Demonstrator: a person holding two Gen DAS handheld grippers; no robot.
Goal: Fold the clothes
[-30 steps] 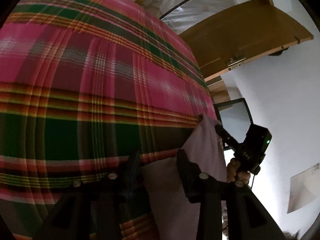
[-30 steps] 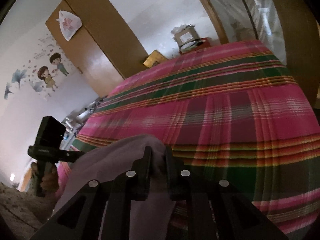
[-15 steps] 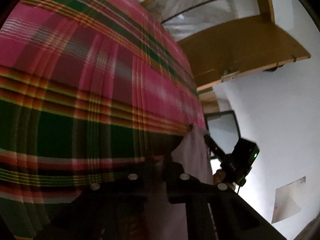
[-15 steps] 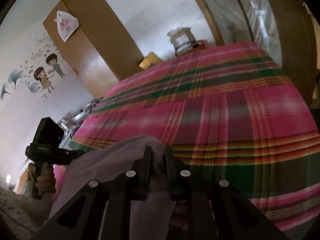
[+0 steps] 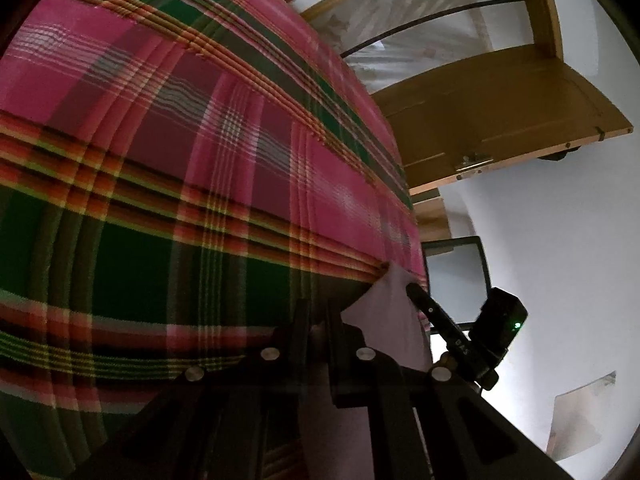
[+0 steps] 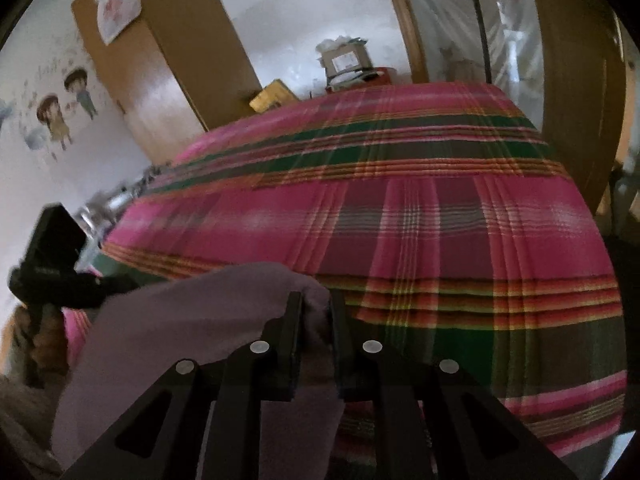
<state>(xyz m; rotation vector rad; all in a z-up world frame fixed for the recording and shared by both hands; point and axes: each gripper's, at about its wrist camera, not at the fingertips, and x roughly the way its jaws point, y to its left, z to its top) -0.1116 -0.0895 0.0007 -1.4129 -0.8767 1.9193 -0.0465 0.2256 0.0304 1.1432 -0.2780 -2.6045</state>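
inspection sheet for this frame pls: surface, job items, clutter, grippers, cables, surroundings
Surface: bed with a pink and green plaid bedspread, lying flat.
Job's things: one pale purple garment, held up at the near edge of the bed between both grippers.
Clutter: cardboard box and yellow item past the far edge of the bed.
Grippers: left gripper shut on the garment; right gripper shut on the garment.
Cables: nothing seen.
Surroundings: wooden wardrobe with a plastic bag on its side, cartoon wall stickers, open wooden door, dark monitor.
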